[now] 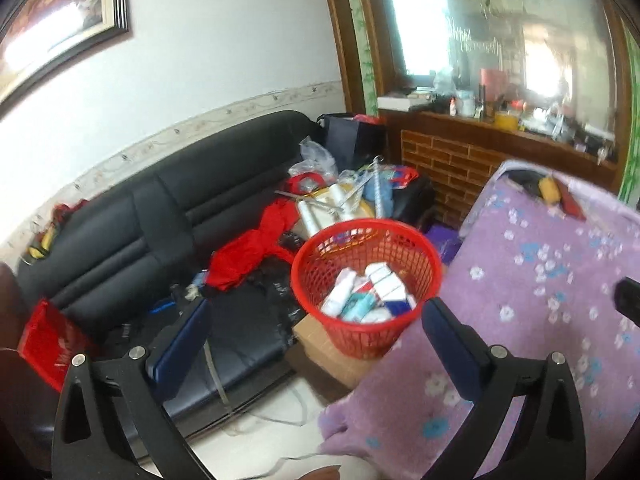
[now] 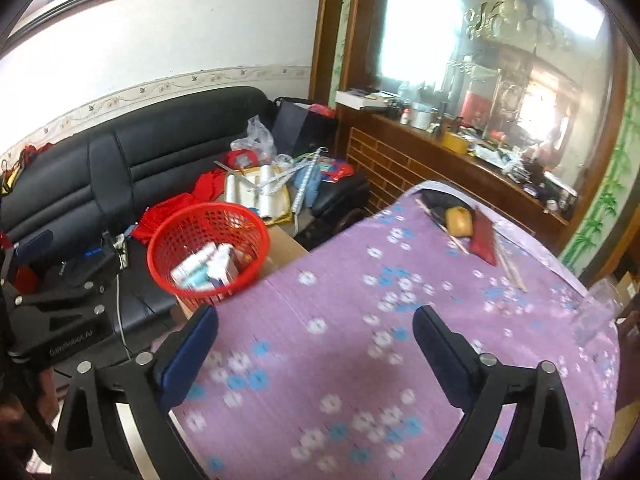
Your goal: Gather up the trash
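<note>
Left claw (image 2: 34, 264) (blurred) beside basket (image 2: 208, 254).

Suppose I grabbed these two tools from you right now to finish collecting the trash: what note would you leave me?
Left tool: open, nothing between its fingers.
Right tool: open, also empty, over the purple cloth.
Basket: red, standing on a cardboard box beside the table, between it and the sofa. It already holds several small boxes and bottles.
Done: that trash is in.
Left: a yellow item and a red flat item lie at the table's far end; whether they are trash I cannot tell. The sofa's clutter is untouched.
</note>
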